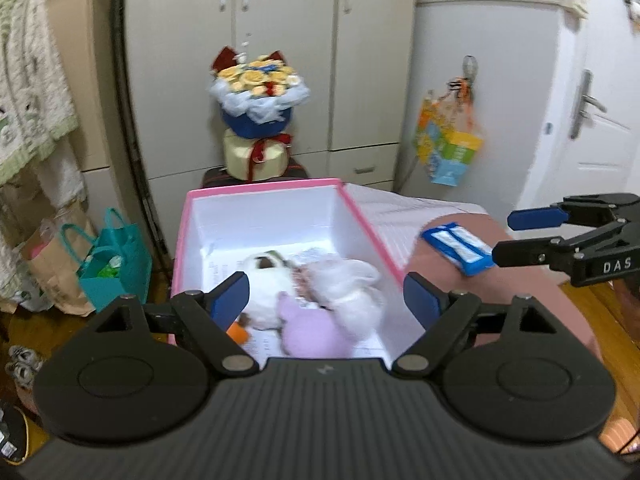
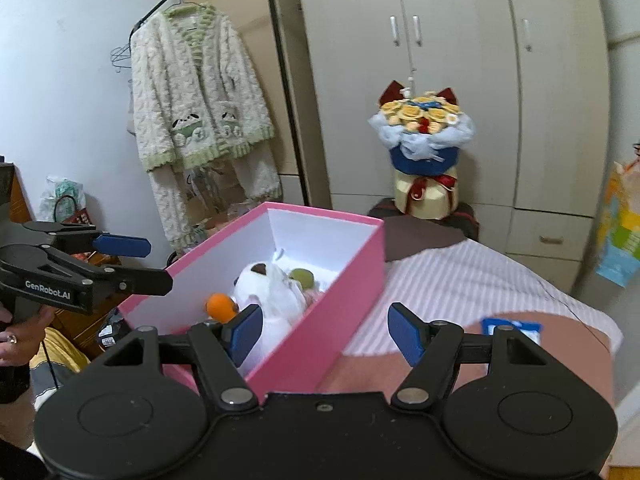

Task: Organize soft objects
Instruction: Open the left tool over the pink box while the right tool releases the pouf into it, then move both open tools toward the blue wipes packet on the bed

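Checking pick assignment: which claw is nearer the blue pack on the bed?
Right. The right claw hangs open beside the blue pack, nearly at its edge. The left claw is open over the pink box, farther from the pack.

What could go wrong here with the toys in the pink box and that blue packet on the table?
1. The pink box sits at the table's left edge, so a nudge from the open left gripper might tip it off.
2. The blue packet lies outside the box, near the open right gripper, and could be knocked away or forgotten.
3. The plush toys are loosely piled and may snag.
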The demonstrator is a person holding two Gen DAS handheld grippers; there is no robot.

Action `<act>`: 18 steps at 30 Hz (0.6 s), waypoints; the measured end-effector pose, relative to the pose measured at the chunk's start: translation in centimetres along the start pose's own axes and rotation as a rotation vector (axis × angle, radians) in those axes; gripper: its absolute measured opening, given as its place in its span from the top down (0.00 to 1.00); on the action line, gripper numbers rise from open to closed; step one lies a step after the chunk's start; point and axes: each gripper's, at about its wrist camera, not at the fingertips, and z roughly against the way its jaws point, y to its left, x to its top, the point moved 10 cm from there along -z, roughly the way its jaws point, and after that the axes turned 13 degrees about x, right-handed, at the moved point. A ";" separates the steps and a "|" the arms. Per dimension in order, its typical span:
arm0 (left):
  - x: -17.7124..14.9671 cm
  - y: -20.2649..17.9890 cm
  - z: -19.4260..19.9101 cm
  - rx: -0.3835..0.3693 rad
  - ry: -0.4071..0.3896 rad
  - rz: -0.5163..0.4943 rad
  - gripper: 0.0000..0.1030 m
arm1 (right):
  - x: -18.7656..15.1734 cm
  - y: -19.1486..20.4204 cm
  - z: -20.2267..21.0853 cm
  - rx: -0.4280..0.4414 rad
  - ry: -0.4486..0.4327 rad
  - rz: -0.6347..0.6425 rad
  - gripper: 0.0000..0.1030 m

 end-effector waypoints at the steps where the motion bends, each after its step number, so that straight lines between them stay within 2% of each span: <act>1: 0.0 -0.7 0.4 -0.013 -0.003 -0.011 0.18 | -0.2 0.1 0.8 -0.004 0.000 0.002 0.26; 5: 0.0 -3.1 1.7 -0.073 -0.005 -0.026 0.17 | -1.1 0.3 3.2 -0.039 0.010 0.031 0.24; 10: -0.2 -6.0 2.4 -0.129 -0.020 -0.026 0.15 | -3.8 0.5 4.4 -0.072 0.039 0.049 0.22; 18: 0.0 -11.6 0.9 -0.191 -0.002 -0.050 0.14 | -5.2 -1.9 5.5 -0.100 0.064 0.066 0.19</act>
